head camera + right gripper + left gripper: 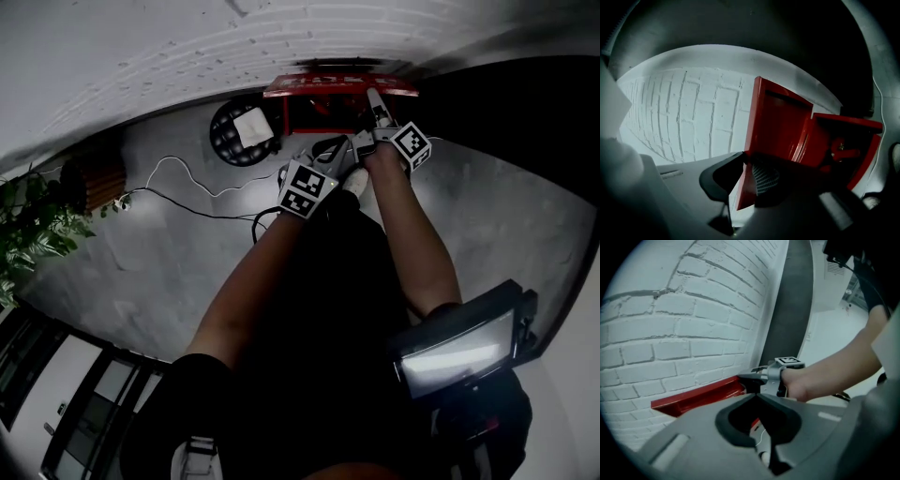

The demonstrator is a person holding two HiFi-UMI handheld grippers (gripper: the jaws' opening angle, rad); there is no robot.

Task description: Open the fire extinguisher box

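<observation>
well, the right hand-held gripper (743,159) seems pinched on the edge of the red lid (778,122), which runs along the brick wall (670,333); the left hand-held gripper (757,397), closed and empty, sits just beside.

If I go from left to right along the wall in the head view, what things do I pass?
plant → brown wooden thing → round black thing → red box

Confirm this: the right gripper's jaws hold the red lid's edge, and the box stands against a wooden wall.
Not wooden: the wall is white brick, as the right gripper view shows. The right gripper does hold the red lid by its edge in its jaws.
</observation>
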